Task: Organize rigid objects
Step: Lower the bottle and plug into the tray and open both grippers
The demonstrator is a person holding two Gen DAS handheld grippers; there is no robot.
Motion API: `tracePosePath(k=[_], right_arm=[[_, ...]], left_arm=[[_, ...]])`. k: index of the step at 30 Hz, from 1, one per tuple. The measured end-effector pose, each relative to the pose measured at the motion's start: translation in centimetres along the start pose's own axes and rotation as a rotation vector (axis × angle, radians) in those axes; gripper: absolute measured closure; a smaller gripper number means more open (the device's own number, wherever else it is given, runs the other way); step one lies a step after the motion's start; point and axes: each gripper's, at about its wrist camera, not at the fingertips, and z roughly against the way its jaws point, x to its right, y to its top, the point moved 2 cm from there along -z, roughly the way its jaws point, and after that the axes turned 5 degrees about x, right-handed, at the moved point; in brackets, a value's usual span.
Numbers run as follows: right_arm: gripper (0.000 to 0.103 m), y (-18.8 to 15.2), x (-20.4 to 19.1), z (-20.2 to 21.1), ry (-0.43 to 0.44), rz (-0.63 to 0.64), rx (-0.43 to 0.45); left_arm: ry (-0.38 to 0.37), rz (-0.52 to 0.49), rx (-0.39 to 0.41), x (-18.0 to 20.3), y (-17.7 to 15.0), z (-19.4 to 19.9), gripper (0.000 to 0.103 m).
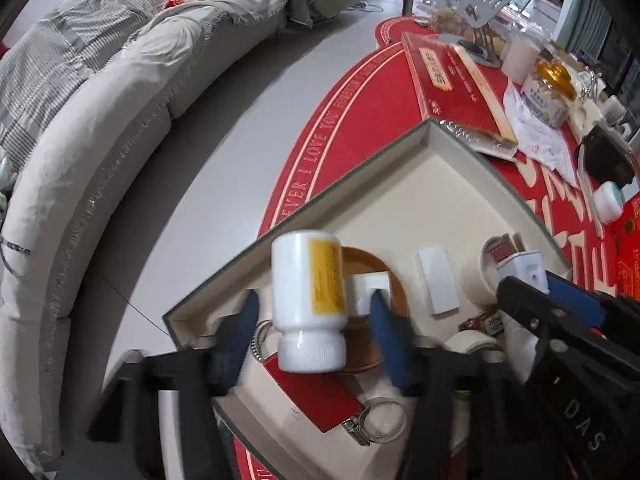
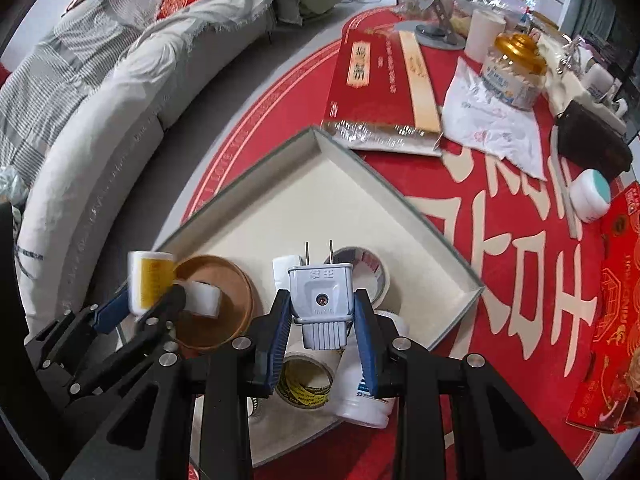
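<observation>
Left gripper (image 1: 314, 328) spread wide, the bottle (image 1: 308, 304) loose between its fingers, above the tray (image 1: 400, 200). Right gripper (image 2: 322, 332) pinches the plug (image 2: 320, 300) over the tape rolls (image 2: 362, 268).

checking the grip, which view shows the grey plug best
The right wrist view: the grey plug sits centred, both prongs visible, pinched between the right tool's pads. The left wrist view shows only its pale end, partly behind that tool.
</observation>
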Motion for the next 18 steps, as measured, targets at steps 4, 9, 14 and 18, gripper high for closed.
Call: tracePosePath(k=[4, 9, 14, 18], right_arm=[[0.038, -0.4, 0.6, -0.4, -0.055, 0.019, -0.012], [0.017, -0.6, 1.8, 1.6, -0.037, -0.005, 0.026], [0.000, -1.3, 1.9, 4.3, 0.018, -0.033, 0.060], [0.000, -1.9, 1.8, 6.4, 0.080, -0.082, 0.061]], left_arm=[[0.010, 0.031, -0.005, -1.2, -0.4, -0.3, 0.019], [0.017, 0.025, 0.001, -2.0, -1.1, 1.1, 0.013], [0.029, 0.012, 0.037, -2.6, -1.6, 5.0, 0.013], [-0.069, 0.031, -0.002, -3.3, -2.4, 7.0, 0.013]])
